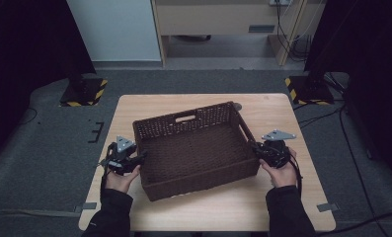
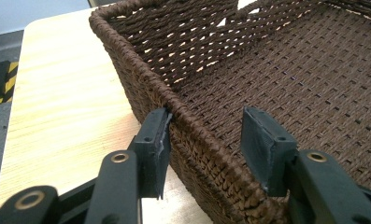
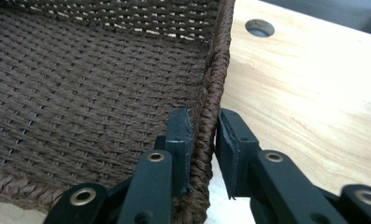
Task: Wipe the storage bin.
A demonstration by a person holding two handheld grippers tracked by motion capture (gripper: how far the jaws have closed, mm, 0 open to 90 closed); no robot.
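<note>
A dark brown woven basket (image 1: 183, 120) with cut-out handles sits empty on the wooden table (image 1: 282, 118). My left gripper (image 1: 140, 159) straddles the basket's left wall. In the left gripper view (image 2: 206, 121) the outer pad (image 2: 157, 140) touches the rim (image 2: 127, 56), while the inner pad stands well off it inside the basket, so this gripper is open. My right gripper (image 1: 256, 148) is at the basket's right wall. In the right gripper view (image 3: 204, 119) both pads pinch the braided rim (image 3: 220, 46), one inside and one outside.
A round hole (image 3: 259, 28) is cut in the tabletop beyond the basket's far right corner. Two black stands with yellow-striped bases (image 1: 82, 91) (image 1: 309, 89) stand on the grey floor behind the table. Bare wood lies on both sides of the basket.
</note>
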